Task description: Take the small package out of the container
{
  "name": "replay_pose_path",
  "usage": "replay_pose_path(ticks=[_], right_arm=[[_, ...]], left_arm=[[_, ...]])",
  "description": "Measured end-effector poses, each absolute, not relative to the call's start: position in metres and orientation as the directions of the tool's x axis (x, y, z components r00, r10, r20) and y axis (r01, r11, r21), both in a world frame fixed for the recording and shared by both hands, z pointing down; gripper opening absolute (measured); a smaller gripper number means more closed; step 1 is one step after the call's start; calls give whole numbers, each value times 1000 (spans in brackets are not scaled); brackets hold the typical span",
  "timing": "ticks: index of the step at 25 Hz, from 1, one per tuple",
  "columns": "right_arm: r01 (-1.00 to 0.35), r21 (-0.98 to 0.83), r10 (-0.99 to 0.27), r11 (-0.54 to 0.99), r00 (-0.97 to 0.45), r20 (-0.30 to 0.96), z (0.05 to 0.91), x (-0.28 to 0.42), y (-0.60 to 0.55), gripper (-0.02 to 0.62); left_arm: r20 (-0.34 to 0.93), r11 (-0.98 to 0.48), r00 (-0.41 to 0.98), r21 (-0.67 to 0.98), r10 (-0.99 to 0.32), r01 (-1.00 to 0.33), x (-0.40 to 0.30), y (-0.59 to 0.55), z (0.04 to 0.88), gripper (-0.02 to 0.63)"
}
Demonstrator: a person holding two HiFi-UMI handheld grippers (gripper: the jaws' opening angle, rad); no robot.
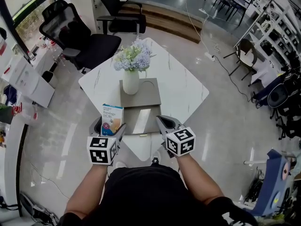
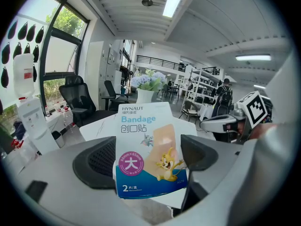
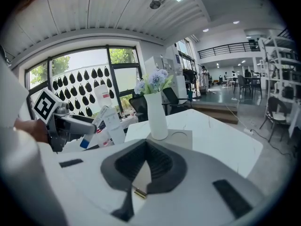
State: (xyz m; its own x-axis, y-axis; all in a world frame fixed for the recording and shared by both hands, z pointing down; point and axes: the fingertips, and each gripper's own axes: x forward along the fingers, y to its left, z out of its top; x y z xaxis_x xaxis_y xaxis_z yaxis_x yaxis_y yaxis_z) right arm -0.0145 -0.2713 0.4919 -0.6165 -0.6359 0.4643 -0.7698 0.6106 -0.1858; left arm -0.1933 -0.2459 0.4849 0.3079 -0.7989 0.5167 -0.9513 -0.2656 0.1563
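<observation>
The small package (image 1: 112, 118), a blue and white bandage box, stands upright between the jaws of my left gripper (image 1: 109, 126), above the table's near-left edge. The left gripper view shows the package (image 2: 146, 145) face-on, pinched at its lower part by my left gripper (image 2: 150, 160). A flat grey container (image 1: 143, 99) lies in the middle of the white table (image 1: 183, 88). My right gripper (image 1: 165, 122) hovers at its near right corner. Its jaws meet at the tips with nothing in my right gripper (image 3: 140, 175).
A white vase of pale flowers (image 1: 131, 81) stands on the container's far half and also rises ahead as the vase (image 3: 156, 114). Black office chairs (image 1: 80, 36) stand beyond the table's far left. A white cabinet (image 1: 23, 81) lines the left wall.
</observation>
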Motion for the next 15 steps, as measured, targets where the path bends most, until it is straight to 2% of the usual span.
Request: replay_pose_path(ticks=[15], right_arm=[[-773, -193, -642, 604, -616, 457, 492, -10, -271, -6]], left_arm=[[519, -263, 308, 160, -798, -951, -193, -247, 487, 430]])
